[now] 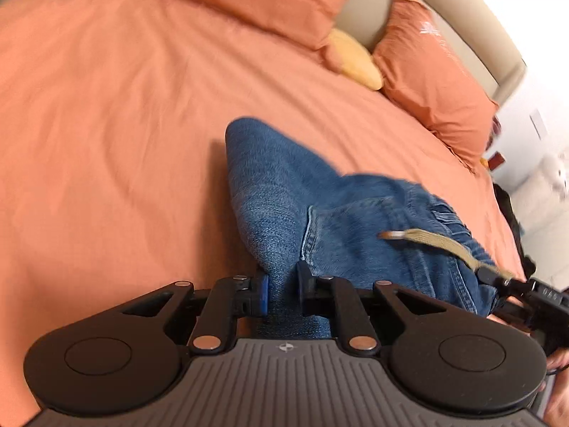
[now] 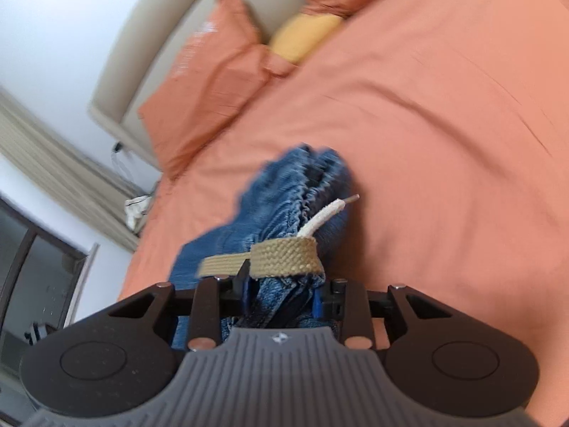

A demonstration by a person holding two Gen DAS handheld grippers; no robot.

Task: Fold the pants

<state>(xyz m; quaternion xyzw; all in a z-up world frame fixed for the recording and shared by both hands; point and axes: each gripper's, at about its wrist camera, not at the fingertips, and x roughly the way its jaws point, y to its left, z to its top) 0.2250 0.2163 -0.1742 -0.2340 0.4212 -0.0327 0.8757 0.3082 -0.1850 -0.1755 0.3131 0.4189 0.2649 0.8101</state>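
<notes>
The blue denim pants (image 1: 320, 206) lie bunched on the bed (image 1: 106, 124), on its orange cover, and both claws have hold of them at the near edge. The left claw (image 1: 282, 284) is clenched on a fold of the denim; the cloth runs straight between its 2 blue-padded fingers (image 1: 262, 293) and back toward the handle. The right claw (image 2: 282, 293) is likewise clamped on a thick gathered wad of the pants (image 2: 284, 206), near what looks like the waistband, with several layers of fabric packed between its fingers.

A tan woven drawstring (image 2: 284, 258) loops across the top of that wad just ahead of the right claw, and its pale cord end sticks up and away over the denim. From the left side, the same drawstring (image 1: 437, 240) trails across the pants toward the right claw (image 1: 498, 279), which sits at the far right edge of that view.

Beyond the pants, at the head of the bed, 2 orange pillows (image 1: 426, 71) lean against a beige headboard (image 1: 473, 35), with a yellow cushion (image 1: 355, 60) tucked between them. Both views are somewhat blurred.
</notes>
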